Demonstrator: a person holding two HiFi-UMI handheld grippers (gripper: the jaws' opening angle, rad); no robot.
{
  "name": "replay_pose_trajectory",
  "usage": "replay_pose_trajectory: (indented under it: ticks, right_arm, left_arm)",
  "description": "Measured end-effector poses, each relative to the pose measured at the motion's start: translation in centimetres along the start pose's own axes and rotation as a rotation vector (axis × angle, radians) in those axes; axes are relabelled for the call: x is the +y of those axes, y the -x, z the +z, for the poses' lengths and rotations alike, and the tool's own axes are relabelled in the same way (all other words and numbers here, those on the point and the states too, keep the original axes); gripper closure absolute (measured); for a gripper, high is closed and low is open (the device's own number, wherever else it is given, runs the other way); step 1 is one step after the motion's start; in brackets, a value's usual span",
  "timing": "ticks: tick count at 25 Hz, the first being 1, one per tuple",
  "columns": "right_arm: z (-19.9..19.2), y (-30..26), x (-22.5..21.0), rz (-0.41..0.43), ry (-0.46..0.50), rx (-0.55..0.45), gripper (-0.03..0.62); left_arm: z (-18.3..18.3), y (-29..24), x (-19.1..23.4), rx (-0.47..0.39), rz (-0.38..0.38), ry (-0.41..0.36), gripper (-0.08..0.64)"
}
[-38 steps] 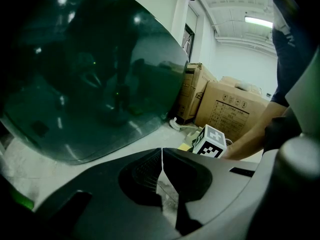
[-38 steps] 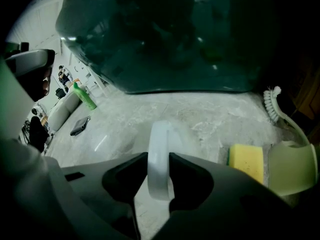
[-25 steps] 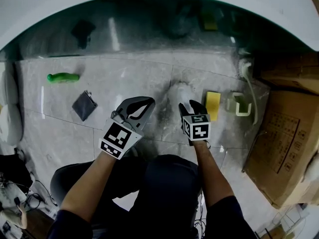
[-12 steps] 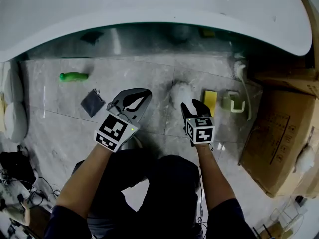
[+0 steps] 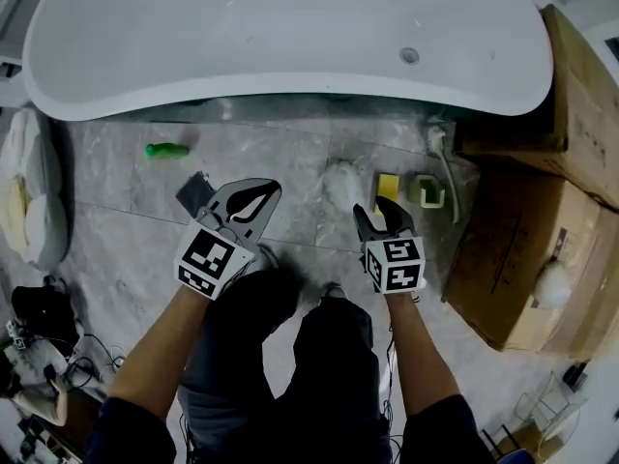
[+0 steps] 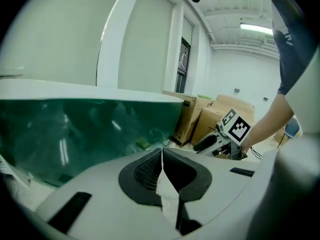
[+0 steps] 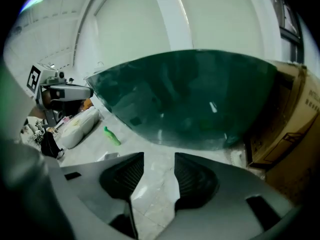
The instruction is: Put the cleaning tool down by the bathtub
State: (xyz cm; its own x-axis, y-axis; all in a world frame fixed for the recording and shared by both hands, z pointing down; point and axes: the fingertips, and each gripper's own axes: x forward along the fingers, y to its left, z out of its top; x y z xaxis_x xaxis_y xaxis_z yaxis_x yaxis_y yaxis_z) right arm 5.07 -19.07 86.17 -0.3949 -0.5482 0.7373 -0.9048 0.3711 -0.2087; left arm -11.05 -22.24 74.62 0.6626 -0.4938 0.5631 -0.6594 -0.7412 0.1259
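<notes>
The white bathtub [image 5: 290,37] runs across the top of the head view; both gripper views show its dark green side [image 6: 75,134] [image 7: 190,99]. At its foot on the marble floor lie a white fluffy pad [image 5: 343,177], a yellow sponge [image 5: 387,186], a pale green holder [image 5: 426,189] and a white long-handled brush [image 5: 445,167]. My right gripper [image 5: 380,213] [image 7: 159,159] hovers just short of the sponge, open and empty. My left gripper [image 5: 250,201] [image 6: 161,154] is shut on nothing, close to a dark cloth [image 5: 196,191].
A green bottle [image 5: 167,150] [image 7: 112,135] lies on the floor at the left. Cardboard boxes [image 5: 522,240] [image 6: 210,119] crowd the right side up to the tub's end. White bags [image 5: 29,211] and cables [image 5: 39,327] sit at the far left. My own legs [image 5: 319,356] are below the grippers.
The head view has pulled back and up, so the whole tub top now shows. Both grippers stay over the same patch of floor, empty throughout.
</notes>
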Motion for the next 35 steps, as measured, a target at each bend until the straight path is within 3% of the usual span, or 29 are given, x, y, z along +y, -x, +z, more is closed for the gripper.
replay_pose_trajectory:
  ticks: [11, 22, 35]
  right_arm:
    - [11.3, 13.5, 4.1, 0.014, 0.037, -0.092, 0.403]
    - [23.7, 27.9, 6.7, 0.024, 0.081, -0.259, 0.403]
    - [33.1, 42.4, 9.6, 0.028, 0.106, -0.414, 0.403]
  left_arm:
    - [12.5, 9.5, -2.8, -0.058, 0.036, -0.022, 0.528]
    - [25.1, 17.0, -7.8, -0.145, 0.057, -0.034, 0.528]
    - [36.4, 25.2, -12.8, -0.250, 0.072, -0.070, 0.528]
